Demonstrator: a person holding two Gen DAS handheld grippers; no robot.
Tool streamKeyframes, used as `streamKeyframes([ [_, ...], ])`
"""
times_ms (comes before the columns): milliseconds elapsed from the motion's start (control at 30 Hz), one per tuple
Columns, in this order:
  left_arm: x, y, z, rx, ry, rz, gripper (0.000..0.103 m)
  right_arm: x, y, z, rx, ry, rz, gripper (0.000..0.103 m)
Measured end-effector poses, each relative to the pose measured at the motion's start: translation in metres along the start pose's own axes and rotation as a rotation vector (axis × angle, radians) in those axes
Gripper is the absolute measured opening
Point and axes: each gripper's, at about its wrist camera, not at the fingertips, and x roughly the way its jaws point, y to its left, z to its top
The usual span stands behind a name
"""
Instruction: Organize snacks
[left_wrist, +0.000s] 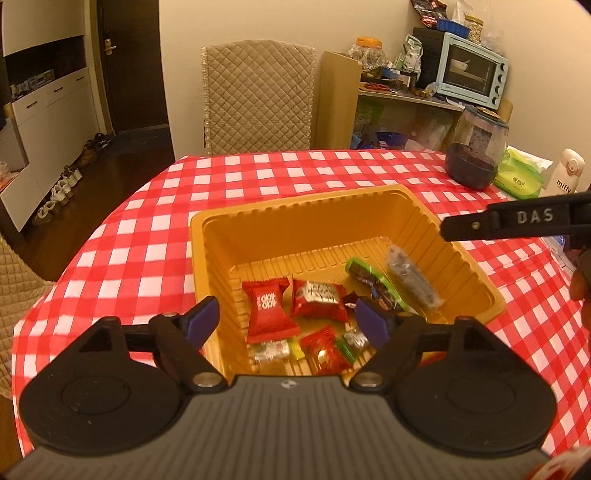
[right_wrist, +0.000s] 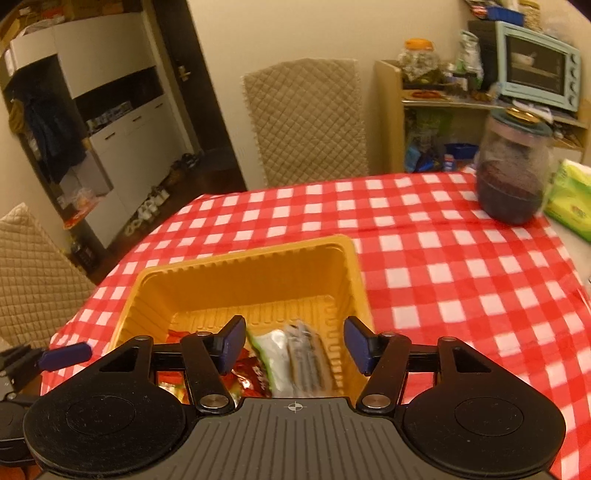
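Snacks (left_wrist: 271, 308) lie in the yellow tray (left_wrist: 314, 206) on the desk (left_wrist: 147, 236). Left claw (left_wrist: 288, 319) and right claw (right_wrist: 295, 341) hang open above, holding nothing.

Yellow tray (left_wrist: 421, 221) open on top, far half of its floor bare; snack packets (left_wrist: 321, 295) crowd the near half. Checked tablecloth (left_wrist: 258, 173) clear at centre frame and left of tray. Upper right blocked: dark jar (left_wrist: 476, 151), green tissue pack (left_wrist: 521, 173). Quilted chair (left_wrist: 258, 96) behind far edge.

Both wrist views angle down, close over shared yellow tray (left_wrist: 207, 236).
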Motion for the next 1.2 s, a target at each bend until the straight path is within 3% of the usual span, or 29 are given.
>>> streamKeyframes([
  [400,-0.052,-0.008,-0.033,-0.062,-0.005,0.054,0.099,-0.056,-0.004,-0.047,0.054,0.041,-0.028,0.06],
  [900,-0.136,-0.031,-0.074,-0.169,-0.025,0.063,0.103,-0.146,0.028,-0.1,-0.013,0.019,-0.038,0.061],
  [1200,-0.174,-0.041,-0.091,-0.154,-0.015,0.079,0.103,-0.187,0.039,-0.127,-0.053,0.002,-0.07,0.062],
])
